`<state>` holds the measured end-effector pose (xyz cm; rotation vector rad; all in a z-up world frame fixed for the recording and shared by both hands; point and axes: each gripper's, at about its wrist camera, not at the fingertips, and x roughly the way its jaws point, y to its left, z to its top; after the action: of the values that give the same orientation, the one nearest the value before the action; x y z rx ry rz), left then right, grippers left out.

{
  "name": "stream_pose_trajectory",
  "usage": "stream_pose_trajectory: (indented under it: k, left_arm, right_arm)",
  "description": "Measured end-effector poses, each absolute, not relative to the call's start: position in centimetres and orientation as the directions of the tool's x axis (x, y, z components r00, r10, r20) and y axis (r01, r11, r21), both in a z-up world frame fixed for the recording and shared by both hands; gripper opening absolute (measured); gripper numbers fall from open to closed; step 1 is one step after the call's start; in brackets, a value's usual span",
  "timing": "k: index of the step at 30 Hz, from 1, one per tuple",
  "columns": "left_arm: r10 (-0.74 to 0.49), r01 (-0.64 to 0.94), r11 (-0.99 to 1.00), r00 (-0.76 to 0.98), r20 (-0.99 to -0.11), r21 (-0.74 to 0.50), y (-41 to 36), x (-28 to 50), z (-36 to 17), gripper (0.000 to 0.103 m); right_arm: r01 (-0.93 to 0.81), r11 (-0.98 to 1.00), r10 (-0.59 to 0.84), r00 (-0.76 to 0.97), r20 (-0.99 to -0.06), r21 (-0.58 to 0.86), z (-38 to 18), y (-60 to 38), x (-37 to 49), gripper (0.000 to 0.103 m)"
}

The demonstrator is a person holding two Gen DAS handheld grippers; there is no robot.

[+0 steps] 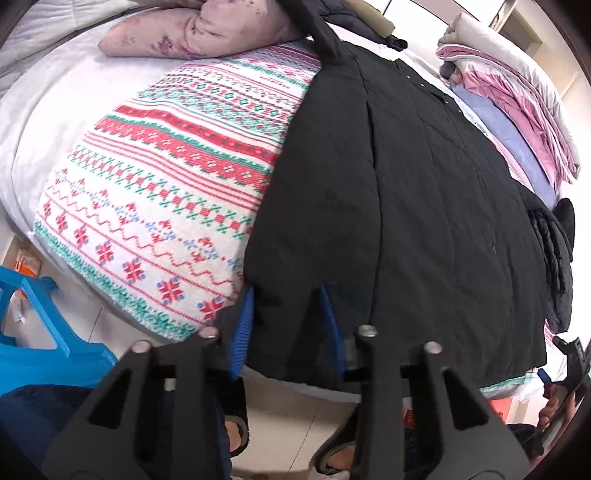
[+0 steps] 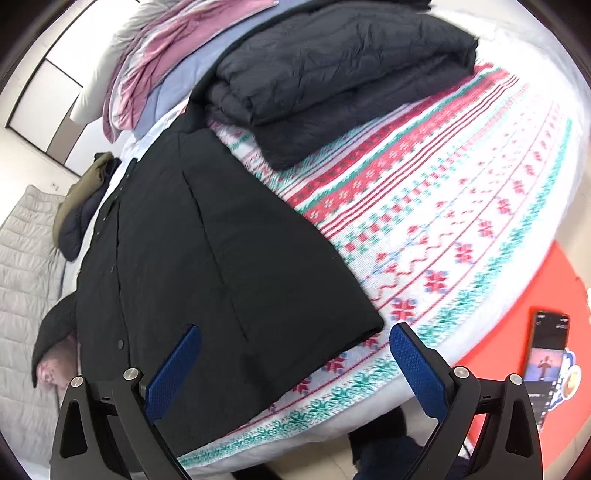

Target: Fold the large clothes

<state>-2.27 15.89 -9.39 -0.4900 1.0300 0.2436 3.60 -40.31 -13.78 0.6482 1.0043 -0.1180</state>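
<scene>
Black coat [image 1: 424, 206] flat on bed; left gripper [image 1: 288, 317] clamps hem corner (right gripper [image 2: 295, 354] spread wide, empty).

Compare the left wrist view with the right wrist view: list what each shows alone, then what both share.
Left wrist only: the blue plastic stool, the floral pillow, and the left gripper, its blue pads pinching the black coat's hem.

Right wrist only: the folded dark jacket, a phone on a red surface, and the right gripper, jaws wide.

Both: the black coat spread on the patterned blanket, and the pink bedding pile.
</scene>
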Motion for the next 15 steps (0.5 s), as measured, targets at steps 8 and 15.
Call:
stream_pose_trajectory:
  k: [8, 15]
  left_arm:
    - [-0.026, -0.397, 0.879, 0.517, -0.856, -0.266, 15.4, -1.3, -9.5, 0.026]
    - [0.012, -0.400, 0.888, 0.510, -0.860, -0.225, 15.0, -0.8, -10.0, 0.035]
  right_arm:
    - [0.434, 0.747, 0.228, 0.545, -0.807, 0.504, -14.9, -41.3, 3.7, 0.077]
    - [0.424, 0.827, 0.127, 0.497, -0.858, 0.368, -14.7, -39.2, 5.2, 0.067]
